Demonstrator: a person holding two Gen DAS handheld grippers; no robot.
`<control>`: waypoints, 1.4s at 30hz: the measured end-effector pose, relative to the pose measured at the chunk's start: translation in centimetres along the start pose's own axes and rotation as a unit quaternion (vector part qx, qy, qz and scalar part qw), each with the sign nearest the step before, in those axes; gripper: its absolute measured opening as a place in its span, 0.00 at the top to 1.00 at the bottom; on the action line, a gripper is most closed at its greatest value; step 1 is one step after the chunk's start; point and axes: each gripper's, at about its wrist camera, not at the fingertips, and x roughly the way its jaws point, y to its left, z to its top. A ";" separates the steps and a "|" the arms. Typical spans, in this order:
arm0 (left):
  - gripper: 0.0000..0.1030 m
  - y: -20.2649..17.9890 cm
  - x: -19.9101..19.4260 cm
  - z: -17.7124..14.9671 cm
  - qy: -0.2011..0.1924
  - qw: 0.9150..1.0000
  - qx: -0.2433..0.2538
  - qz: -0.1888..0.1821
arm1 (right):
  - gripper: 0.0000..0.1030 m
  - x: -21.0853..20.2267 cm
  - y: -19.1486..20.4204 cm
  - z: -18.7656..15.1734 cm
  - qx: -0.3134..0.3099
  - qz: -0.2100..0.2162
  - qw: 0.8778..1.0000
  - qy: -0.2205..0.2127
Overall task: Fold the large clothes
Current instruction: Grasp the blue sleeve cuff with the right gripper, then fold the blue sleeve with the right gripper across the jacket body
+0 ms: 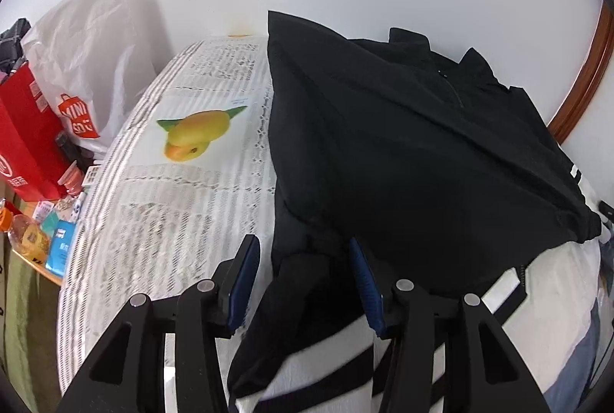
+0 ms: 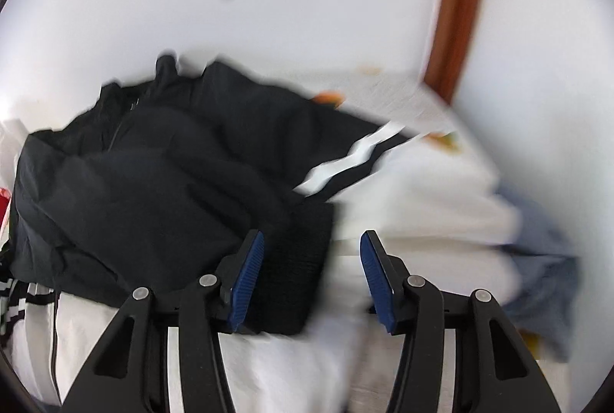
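Folding work is caught at a release, it would seem: the black zip-neck jacket (image 1: 403, 144) is lying spread over the table, a sleeve already laid in on each side. Far left in the left wrist view, a red paper bag (image 1: 27, 144) and a white plastic shopping bag (image 1: 88, 67) are stood beside the table's edge, well apart from the garment; next comes the printed tablecloth (image 1: 172, 205) with its mango picture, left bare up to the jacket's straight left edge. The left gripper (image 1: 303, 282) is held partly spread, and the sleeve end (image 1: 291, 282) is seen lying between the blue pads, though a pressing grip cannot be made out, so it is judged let go. In the right wrist view, blurred by motion, the right gripper (image 2: 312, 271) is likewise parted, the ribbed cuff (image 2: 303, 259) being just beside the left-hand pad, perhaps brushing it, and the other pad standing clear over white cloth (image 2: 403, 205). Nothing is clamped there. A white-striped part of the garment (image 2: 345, 163) is seen beyond, with bluish fabric (image 2: 537, 259) at the far right. For the next move, both grippers would probably need to be drawn clear and the hem or shoulders taken for a crosswise fold, without the laid sleeves being dragged.
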 end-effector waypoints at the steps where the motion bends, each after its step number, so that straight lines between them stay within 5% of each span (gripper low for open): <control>1: 0.54 0.0 -0.4 0.0 0.001 1.000 0.002 0.000 | 0.44 -0.9 -1.4 -0.3 0.001 -0.014 1.000 -0.008; 6: 0.52 -0.1 -2.3 -0.2 0.003 1.000 -0.004 0.009 | 0.25 -3.7 -10.5 -3.5 0.034 -0.089 0.995 -0.010; 12: 0.52 0.1 -3.8 -1.4 -0.004 1.000 -0.014 0.002 | 0.23 -3.4 -20.6 -10.7 0.087 -0.151 0.983 0.053; 17: 0.52 0.3 -4.4 -2.8 -0.005 1.000 -0.022 0.012 | 0.23 -1.6 -23.6 -13.7 0.095 -0.154 0.980 0.079; 23: 0.52 0.3 -4.6 -3.9 0.003 1.000 -0.021 0.014 | 0.25 0.0 -24.7 -13.0 0.105 -0.137 0.982 0.076; 26: 0.52 0.6 -4.5 -4.0 0.006 1.000 -0.022 0.018 | 0.58 0.6 -23.8 -12.0 0.089 -0.111 0.987 0.072; 27: 0.52 0.9 -4.5 -4.0 0.007 1.000 -0.026 0.013 | 0.82 0.7 -23.4 -11.7 0.081 -0.106 0.988 0.072; 28: 0.52 1.0 -4.6 -4.0 0.007 0.999 -0.029 0.011 | 0.95 0.9 -23.0 -11.4 0.071 -0.117 0.988 0.075; 34: 0.52 1.9 -4.4 -4.3 0.020 0.999 -0.029 0.004 | 0.99 -2.2 -20.6 -8.0 0.045 -0.166 0.985 0.003; 42: 0.52 1.4 -4.0 -5.0 0.026 1.000 0.006 0.002 | 1.00 -9.3 -13.5 0.7 0.023 -0.101 0.988 -0.114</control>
